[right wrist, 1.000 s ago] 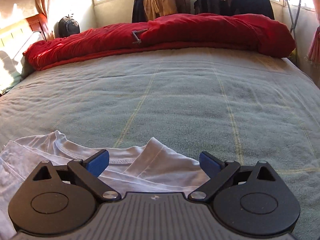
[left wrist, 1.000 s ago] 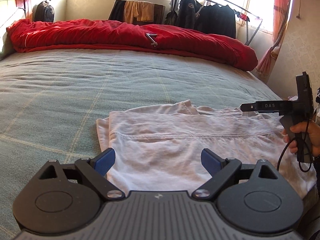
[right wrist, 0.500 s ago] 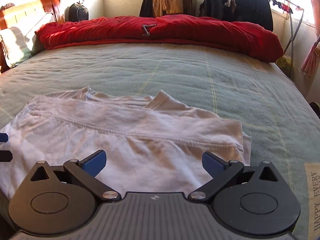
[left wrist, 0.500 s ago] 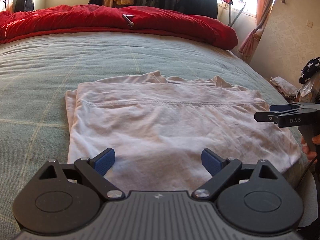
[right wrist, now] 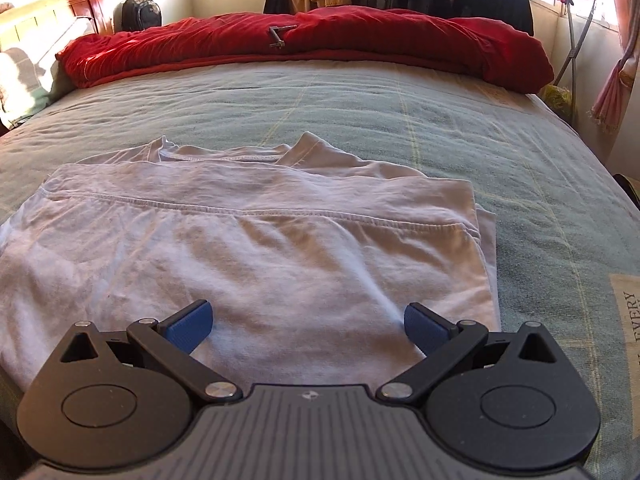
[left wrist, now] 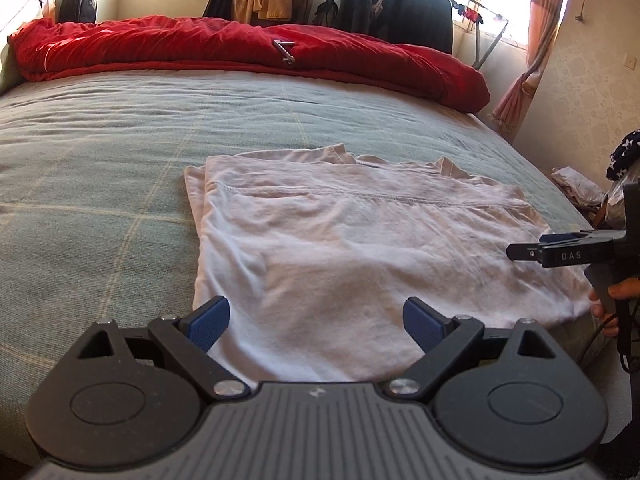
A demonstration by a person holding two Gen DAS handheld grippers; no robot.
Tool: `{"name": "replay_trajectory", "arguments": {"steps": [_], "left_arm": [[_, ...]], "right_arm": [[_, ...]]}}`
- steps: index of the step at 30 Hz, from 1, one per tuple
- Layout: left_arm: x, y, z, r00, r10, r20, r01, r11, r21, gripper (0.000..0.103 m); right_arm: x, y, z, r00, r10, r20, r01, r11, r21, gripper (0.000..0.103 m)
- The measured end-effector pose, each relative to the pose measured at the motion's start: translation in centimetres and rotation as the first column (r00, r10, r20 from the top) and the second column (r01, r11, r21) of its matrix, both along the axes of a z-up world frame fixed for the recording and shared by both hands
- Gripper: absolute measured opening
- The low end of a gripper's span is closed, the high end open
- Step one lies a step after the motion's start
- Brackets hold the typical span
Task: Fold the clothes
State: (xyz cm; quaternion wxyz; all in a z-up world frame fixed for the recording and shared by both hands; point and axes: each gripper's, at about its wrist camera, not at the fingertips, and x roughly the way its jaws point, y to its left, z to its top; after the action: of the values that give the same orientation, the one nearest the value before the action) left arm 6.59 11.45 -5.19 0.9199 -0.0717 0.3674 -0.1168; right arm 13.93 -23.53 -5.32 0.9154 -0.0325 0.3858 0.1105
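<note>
A white T-shirt (left wrist: pixel 360 248) lay flat on the near half of the green bedspread (left wrist: pixel 100 152), already doubled over once, its stitched hem running left to right across the far part and the collar peeking out beyond it. The left gripper (left wrist: pixel 316 318) hovered over the near-left portion with its blue pads wide apart and nothing between them; the right gripper (right wrist: pixel 308 322) hung likewise over the near-right portion, jaws spread and empty.

The next fold, I judged, wanted each claw to take one end of the cloth — pinching every layer at once, not just the top one — then carry it across in step so the edges met squarely. The stacked layers at the left and right edges sat slightly offset, so a shallow bite risked leaving the lower layer behind.

Seen from the left wrist camera, the right gripper's finger bore the letters "DAS". At the right edge of the bedspread a printed patch (right wrist: pixel 628 316) read "EVERY" — the rest was cut off.
</note>
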Motion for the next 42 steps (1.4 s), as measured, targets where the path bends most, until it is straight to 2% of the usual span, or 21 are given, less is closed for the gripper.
{"name": "replay_trajectory", "arguments": {"steps": [4,6,12,17,20,23,25,29,34,35,39,42], "left_arm": [[0.6,0.2,-1.2,0.996,0.068,-0.057,-0.066,0.997,0.031,0.093],[0.0,0.1,-0.8,0.996,0.079,-0.044,-0.078,0.997,0.027,0.093],[-1.6,-1.3,0.5,1.0,-0.009,-0.018,0.011,0.996,0.089,0.093],[-1.6,0.0,-0.9,0.99,0.104,-0.098,-0.092,0.989,0.118,0.093],[-2.5,0.7,-0.2,0.989,0.134,-0.069,-0.125,0.985,0.118,0.093],[-2.8,0.2,1.2,0.996,0.091,-0.016,-0.09,0.993,0.072,0.093],[-2.4,-1.1,1.6,0.999,0.04,0.001,-0.04,0.997,0.064,0.093],[-1.5,-3.7,1.2,1.0,-0.03,-0.004,0.03,0.996,0.083,0.094],[-1.4,-5.1,0.6,0.997,-0.08,-0.018,0.081,0.993,0.08,0.094],[-1.5,-5.2,0.6,0.997,-0.08,-0.019,0.082,0.993,0.083,0.094],[-1.8,-4.6,0.5,0.998,-0.058,-0.023,0.06,0.994,0.092,0.094],[-1.8,-3.9,0.3,0.999,-0.034,-0.033,0.036,0.995,0.091,0.094]], "right_arm": [[-0.5,-0.5,0.3,1.0,-0.002,-0.002,0.002,1.0,0.0,0.103],[-0.9,-1.0,0.5,1.0,-0.012,0.004,0.012,1.0,-0.005,0.103],[-1.7,-2.0,1.1,1.0,-0.02,0.015,0.02,1.0,0.022,0.103],[-2.4,-1.4,1.2,1.0,0.003,0.021,-0.003,1.0,0.017,0.103],[-2.6,-1.5,1.6,1.0,0.006,0.029,-0.007,1.0,0.017,0.103],[-2.9,-1.8,2.0,1.0,0.006,0.025,-0.007,0.998,0.055,0.103],[-3.1,-2.1,2.3,1.0,0.022,0.01,-0.023,0.992,0.121,0.103],[-3.3,-3.0,2.4,0.994,0.088,-0.061,-0.064,0.946,0.319,0.103],[-3.4,-4.0,0.8,0.968,0.164,-0.188,-0.029,0.823,0.568,0.103],[-3.5,-4.0,0.4,0.963,0.17,-0.207,-0.016,0.808,0.589,0.103],[-4.4,-5.1,-0.7,0.953,0.134,-0.273,0.052,0.812,0.581,0.103],[-5.4,-7.0,-1.1,0.951,0.098,-0.292,0.106,0.786,0.609,0.103]]}}
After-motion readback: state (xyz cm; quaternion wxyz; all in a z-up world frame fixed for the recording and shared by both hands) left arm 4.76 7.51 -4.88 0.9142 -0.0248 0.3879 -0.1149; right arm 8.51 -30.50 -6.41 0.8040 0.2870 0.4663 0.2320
